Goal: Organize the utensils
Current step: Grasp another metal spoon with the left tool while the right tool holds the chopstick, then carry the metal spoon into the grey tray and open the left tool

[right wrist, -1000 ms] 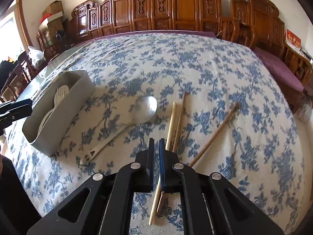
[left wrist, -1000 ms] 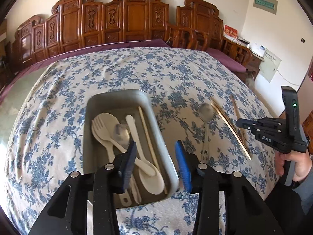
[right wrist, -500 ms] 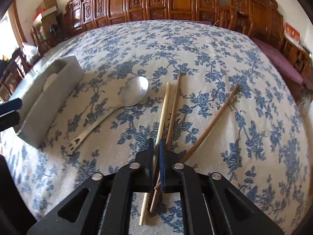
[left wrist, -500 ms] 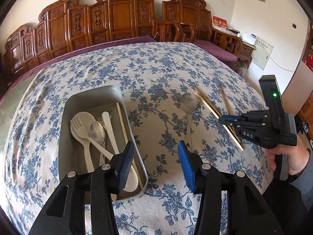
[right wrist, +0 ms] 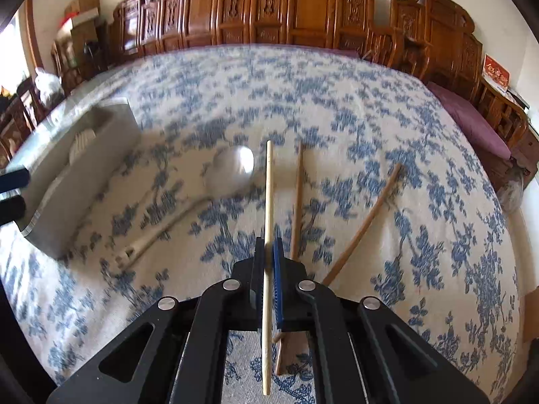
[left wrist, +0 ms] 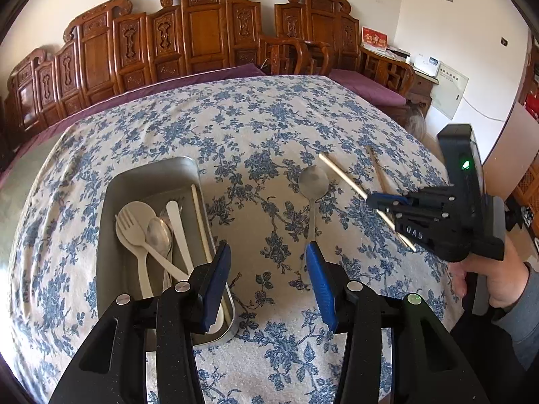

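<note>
My right gripper [right wrist: 268, 245] is shut on a pale chopstick [right wrist: 268, 185], held just above the flowered cloth and pointing away from me. In the left wrist view the same right gripper [left wrist: 374, 198] grips that pale chopstick [left wrist: 340, 175] near its middle. Two brown chopsticks [right wrist: 298, 195] [right wrist: 370, 215] and a metal spoon [right wrist: 232, 168] lie on the cloth beside it. My left gripper [left wrist: 267, 252] is open with nothing between its fingers, low over the cloth between the grey tray [left wrist: 151, 168] and the spoon [left wrist: 313, 181]. The tray holds a white fork, spoons and one pale chopstick.
The round table's flowered cloth [left wrist: 256, 118] runs to carved wooden chairs [left wrist: 205, 33] at the back. A person's hand [left wrist: 498, 279] holds the right gripper's handle at the table's right edge. Purple cushions [right wrist: 471, 124] lie on the seats.
The right gripper has closed on the pale chopstick and raised it off the cloth. The left gripper has shifted right, from over the tray to the cloth beside it.
</note>
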Tool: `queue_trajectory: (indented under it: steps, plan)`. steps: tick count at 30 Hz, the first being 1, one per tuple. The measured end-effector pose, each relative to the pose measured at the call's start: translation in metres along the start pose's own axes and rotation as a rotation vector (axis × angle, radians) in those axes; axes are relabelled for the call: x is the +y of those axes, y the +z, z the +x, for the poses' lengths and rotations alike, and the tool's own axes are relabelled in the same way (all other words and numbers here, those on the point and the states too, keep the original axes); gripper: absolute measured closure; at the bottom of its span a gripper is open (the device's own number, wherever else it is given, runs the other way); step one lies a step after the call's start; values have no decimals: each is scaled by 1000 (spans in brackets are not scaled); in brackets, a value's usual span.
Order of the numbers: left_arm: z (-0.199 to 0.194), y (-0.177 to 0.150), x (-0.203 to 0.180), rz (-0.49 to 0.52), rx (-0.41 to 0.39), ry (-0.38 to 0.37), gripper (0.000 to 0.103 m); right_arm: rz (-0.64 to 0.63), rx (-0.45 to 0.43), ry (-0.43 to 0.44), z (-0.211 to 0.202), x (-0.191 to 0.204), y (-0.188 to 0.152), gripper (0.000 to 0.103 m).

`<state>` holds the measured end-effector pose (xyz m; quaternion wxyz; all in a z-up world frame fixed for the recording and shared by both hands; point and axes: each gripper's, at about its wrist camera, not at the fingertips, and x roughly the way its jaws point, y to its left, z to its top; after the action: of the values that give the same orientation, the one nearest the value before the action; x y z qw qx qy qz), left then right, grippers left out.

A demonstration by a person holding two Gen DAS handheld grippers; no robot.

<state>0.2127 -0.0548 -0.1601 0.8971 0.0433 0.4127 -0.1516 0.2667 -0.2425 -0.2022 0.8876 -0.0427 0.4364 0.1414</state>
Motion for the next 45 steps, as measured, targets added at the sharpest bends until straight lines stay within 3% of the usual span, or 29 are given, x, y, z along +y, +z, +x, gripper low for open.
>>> queue_trajectory:
  steps: [9,22,30,39,41,45]
  plan:
    - [22,13,-20,60,44,-5,60,24,-38,11,-5,-17,12,97]
    - [94,32,-44,102,168,-68,84,57,-21,27,4,-30,14,97]
    - [131,43,-51,116,227,-50,89,89,-29,59,3,-33,16,97]
    - [140,43,-54,139,254,-25,89,116,-29,78,3,-35,16,97]
    - [140,43,-53,143,256,-33,97,117,-30,80,2,-35,16,97]
    - [130,40,-56,179,228,-15,98,115,-29,84,3,-34,17,97]
